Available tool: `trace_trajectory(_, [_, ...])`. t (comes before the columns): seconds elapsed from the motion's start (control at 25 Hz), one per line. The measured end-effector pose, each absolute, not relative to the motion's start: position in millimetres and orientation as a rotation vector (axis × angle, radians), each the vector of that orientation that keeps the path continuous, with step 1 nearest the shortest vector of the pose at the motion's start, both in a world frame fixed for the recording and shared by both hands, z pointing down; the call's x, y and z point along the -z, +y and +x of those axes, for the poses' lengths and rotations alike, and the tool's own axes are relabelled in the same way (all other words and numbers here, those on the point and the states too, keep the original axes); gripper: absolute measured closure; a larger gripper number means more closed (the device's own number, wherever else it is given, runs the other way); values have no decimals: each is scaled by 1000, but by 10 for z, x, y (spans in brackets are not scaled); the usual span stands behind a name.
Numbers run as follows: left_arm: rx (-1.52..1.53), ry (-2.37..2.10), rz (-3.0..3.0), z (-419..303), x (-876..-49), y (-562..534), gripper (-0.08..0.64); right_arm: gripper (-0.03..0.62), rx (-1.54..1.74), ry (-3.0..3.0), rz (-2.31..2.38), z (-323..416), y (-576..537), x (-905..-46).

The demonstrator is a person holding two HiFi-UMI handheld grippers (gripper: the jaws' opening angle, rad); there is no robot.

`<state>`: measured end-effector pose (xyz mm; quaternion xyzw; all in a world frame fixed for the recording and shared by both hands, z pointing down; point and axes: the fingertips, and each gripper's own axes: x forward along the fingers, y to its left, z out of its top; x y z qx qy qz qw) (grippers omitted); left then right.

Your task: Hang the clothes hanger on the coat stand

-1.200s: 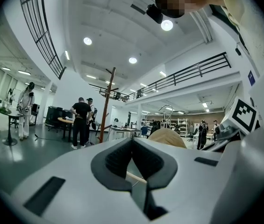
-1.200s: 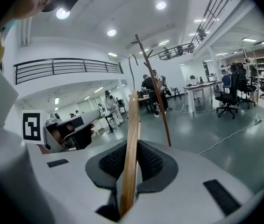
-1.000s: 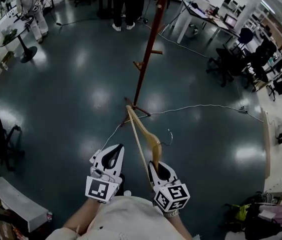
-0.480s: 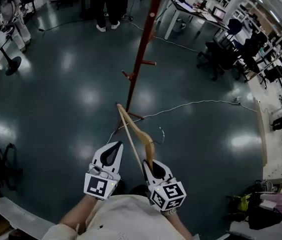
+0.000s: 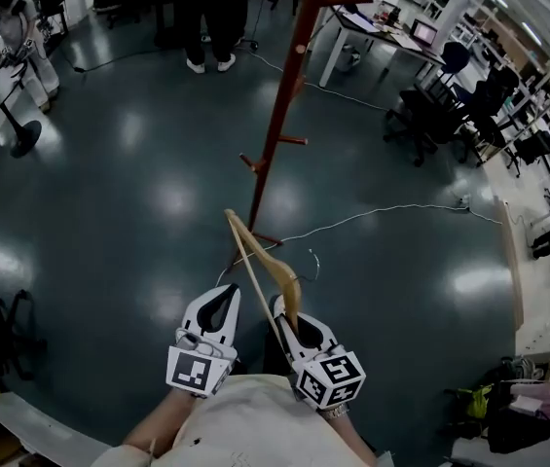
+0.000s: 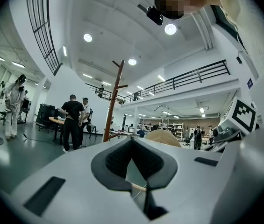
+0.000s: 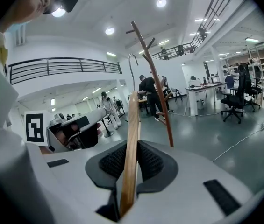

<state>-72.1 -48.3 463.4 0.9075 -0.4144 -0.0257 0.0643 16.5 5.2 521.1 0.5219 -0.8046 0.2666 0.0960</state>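
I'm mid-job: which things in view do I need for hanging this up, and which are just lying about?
For the job:
- hanger, gripped in the right tool
- coat stand, ahead on the floor

Just lying about:
- white cable across the floor
- office chairs
- desks
- people standing at the back
- left tool, holding nothing

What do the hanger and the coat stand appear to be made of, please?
The hanger looks like pale wood, smooth and lightly glossy. Its hook seems thin bare metal wire. The coat stand appears reddish-brown stained wood, though painted metal cannot be ruled out.
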Motion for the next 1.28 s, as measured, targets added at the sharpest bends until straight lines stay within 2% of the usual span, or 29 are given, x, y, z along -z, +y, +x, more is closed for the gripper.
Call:
trace_trajectory(0.4, [133,-1498,2710,-949,-4241,-1049,548,525,-696,-2563,1320,14,-787,-4895])
trace_trajectory(0.68, [107,-1638,2696,-676,-4088,-1562,548,525,-629,-2603,1144,406,-1617,-4779])
trace_trajectory(1.28, [89,-1824,2661,-168,-3802,-2370,548,525,-367,-2737,713,746,-2782,-3833])
